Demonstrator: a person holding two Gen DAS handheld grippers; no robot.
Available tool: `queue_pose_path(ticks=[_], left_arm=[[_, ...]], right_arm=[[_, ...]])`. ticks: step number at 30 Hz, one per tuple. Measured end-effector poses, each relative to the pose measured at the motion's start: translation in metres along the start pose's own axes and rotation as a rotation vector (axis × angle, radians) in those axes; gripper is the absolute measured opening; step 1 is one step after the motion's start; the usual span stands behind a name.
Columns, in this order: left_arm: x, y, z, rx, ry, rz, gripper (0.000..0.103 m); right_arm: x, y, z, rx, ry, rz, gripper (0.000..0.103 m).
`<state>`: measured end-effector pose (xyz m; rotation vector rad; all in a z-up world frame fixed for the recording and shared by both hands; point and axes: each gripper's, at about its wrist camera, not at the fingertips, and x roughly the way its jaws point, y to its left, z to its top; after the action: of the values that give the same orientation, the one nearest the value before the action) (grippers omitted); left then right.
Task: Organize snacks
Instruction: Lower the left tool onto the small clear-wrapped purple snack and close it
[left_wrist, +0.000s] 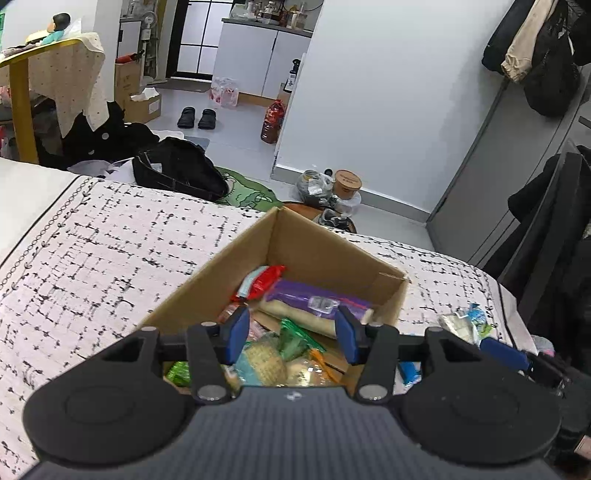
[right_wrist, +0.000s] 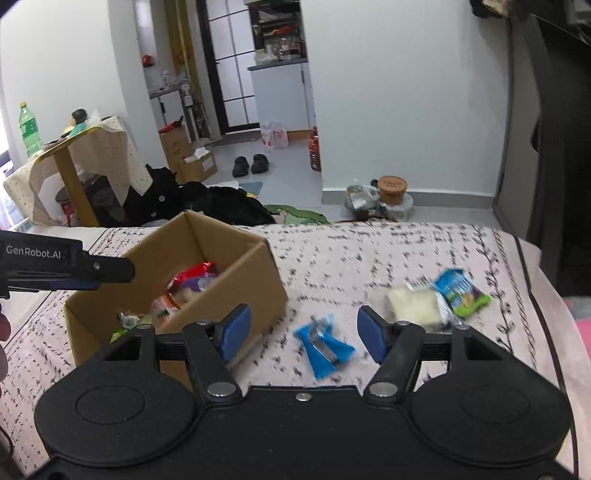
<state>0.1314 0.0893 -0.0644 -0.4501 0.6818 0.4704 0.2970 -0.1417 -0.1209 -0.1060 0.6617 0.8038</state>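
An open cardboard box (left_wrist: 317, 251) stands on the patterned bed and holds several snack packets, among them a red one (left_wrist: 264, 282) and a purple one (left_wrist: 310, 295). My left gripper (left_wrist: 293, 338) hangs open above the box with nothing between its blue pads. In the right wrist view the box (right_wrist: 258, 280) is at the left. My right gripper (right_wrist: 303, 334) is open over the bed beside it. A blue packet (right_wrist: 325, 347) lies on the cover below the gap, untouched. A white packet (right_wrist: 413, 304) and a blue-green packet (right_wrist: 461, 293) lie further right.
The bed cover (right_wrist: 369, 251) ends at a foot edge beyond the box. On the floor past it lie a black bag (left_wrist: 177, 170), a green mat (left_wrist: 251, 192), a brown tub (right_wrist: 391, 188) and slippers (left_wrist: 195, 118). A dark wardrobe (right_wrist: 554, 147) stands right.
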Motion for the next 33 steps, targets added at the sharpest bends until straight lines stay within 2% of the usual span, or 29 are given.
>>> queue_pose_path(ticks=[4, 9, 12, 14, 16, 23, 25, 27, 31, 33], left_arm=[[-0.002, -0.014, -0.006, 0.020, -0.002, -0.024, 0.057], [-0.005, -0.033, -0.012, 0.046, -0.003, -0.042, 0.071], [-0.008, -0.044, -0.016, 0.062, -0.014, -0.059, 0.074], [-0.009, -0.050, -0.018, 0.072, -0.014, -0.070, 0.076], [-0.008, -0.053, -0.021, 0.074, -0.006, -0.078, 0.078], [-0.007, -0.063, -0.032, 0.072, 0.024, -0.074, 0.081], [-0.007, -0.066, -0.035, 0.072, 0.023, -0.069, 0.086], [-0.008, -0.069, -0.039, 0.079, 0.015, -0.058, 0.095], [-0.007, -0.077, -0.045, 0.094, 0.021, -0.060, 0.103], [-0.006, -0.080, -0.049, 0.097, 0.026, -0.067, 0.103]], right_arm=[[-0.009, -0.007, -0.005, 0.015, 0.002, -0.009, 0.070], [-0.020, -0.016, -0.009, 0.026, -0.005, -0.010, 0.080], [-0.025, -0.022, -0.011, 0.037, -0.013, -0.009, 0.089], [-0.029, -0.026, -0.013, 0.051, -0.024, -0.006, 0.099], [-0.032, -0.032, -0.017, 0.067, -0.030, -0.015, 0.103], [-0.039, -0.051, -0.029, 0.110, -0.016, -0.021, 0.103], [-0.042, -0.053, -0.031, 0.118, -0.017, -0.021, 0.103], [-0.044, -0.058, -0.033, 0.126, -0.019, -0.022, 0.103], [-0.047, -0.068, -0.035, 0.144, -0.027, -0.028, 0.103], [-0.048, -0.072, -0.037, 0.153, -0.030, -0.031, 0.103]])
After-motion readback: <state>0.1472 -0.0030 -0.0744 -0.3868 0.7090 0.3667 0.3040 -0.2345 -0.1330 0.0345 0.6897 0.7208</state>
